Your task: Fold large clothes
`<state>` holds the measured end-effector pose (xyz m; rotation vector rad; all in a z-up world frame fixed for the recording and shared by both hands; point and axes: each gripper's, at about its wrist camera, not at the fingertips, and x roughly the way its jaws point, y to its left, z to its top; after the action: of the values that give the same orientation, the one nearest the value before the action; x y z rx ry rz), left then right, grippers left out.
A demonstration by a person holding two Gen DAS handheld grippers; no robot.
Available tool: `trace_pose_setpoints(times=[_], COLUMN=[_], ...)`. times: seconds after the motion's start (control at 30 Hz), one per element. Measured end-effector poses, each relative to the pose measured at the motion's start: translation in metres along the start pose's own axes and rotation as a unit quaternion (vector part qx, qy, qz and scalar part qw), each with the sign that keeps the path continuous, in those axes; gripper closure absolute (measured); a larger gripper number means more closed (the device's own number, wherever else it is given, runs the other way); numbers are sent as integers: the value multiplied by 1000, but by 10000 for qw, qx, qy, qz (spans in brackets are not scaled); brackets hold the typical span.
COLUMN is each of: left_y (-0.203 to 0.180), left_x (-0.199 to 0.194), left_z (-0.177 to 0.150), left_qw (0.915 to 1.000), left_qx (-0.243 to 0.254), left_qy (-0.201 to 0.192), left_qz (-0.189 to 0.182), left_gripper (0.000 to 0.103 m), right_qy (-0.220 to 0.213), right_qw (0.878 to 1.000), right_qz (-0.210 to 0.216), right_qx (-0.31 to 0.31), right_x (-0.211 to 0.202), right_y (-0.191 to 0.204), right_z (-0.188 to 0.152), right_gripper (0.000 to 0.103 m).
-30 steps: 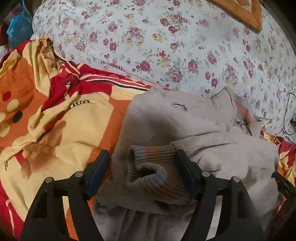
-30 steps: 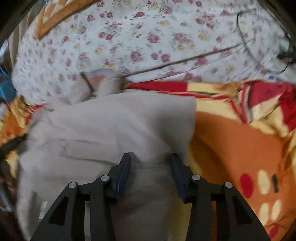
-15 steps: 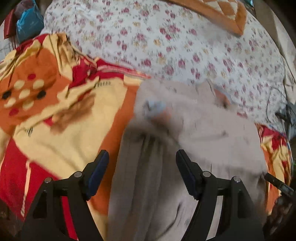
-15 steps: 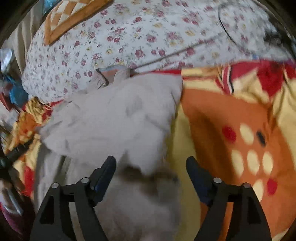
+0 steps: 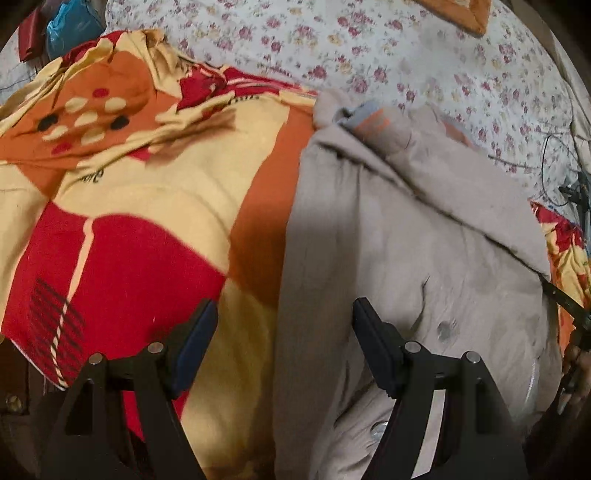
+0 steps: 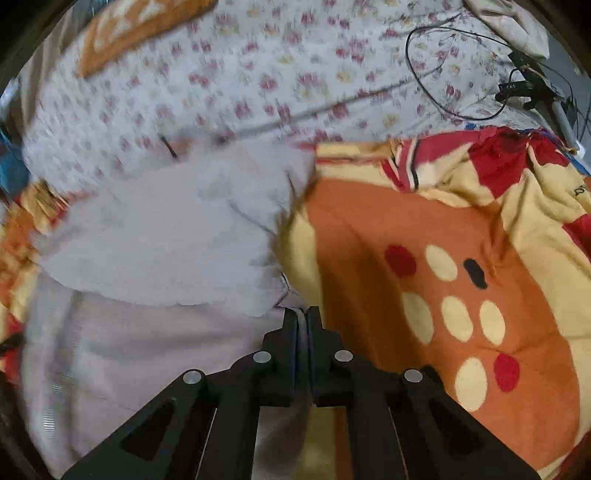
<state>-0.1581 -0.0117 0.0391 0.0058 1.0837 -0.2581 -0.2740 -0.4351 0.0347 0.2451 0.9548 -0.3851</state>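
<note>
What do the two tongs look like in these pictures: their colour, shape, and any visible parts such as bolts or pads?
Both are matte black plastic tools. The left tongs have two angular arms with triangular cut-outs, round silver bolts at the joints, and dark blue pads on the inner faces of the fingers. The right tongs have the same black frame, cut-outs and four silver bolts. No cables, markings or sleeves are visible on either.

garment: plain grey-beige; cuff striped grey and orange
blanket: orange, cream, red blocks; cream, red, black oval dots
bedsheet: white, small red-pink floral print
cushion: orange, cream diamonds
fingers: black
</note>
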Motion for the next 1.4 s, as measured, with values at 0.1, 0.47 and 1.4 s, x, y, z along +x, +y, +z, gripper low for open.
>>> trace_pose_setpoints(times=[0.1,0.47,1.4], left_y=[-4,-14,-9], left_x=[0,2,-20], left_z=[-8,-22,-64], left_qw=[9999,9994,9972], left_qx=[109,344,660], left_qy=[45,79,298], left_qz=[-31,-10,-162], left_gripper=[29,28,24], right_qy=[17,504,1339], right_qw=[9999,9954,9759], right_qz=[108,807,1721], right_qx=[58,-139,-2], right_x=[-13,-46,-85], right_y=[-3,-11,-12], right_z=[-1,-67,-130], right_gripper=[94,95,27])
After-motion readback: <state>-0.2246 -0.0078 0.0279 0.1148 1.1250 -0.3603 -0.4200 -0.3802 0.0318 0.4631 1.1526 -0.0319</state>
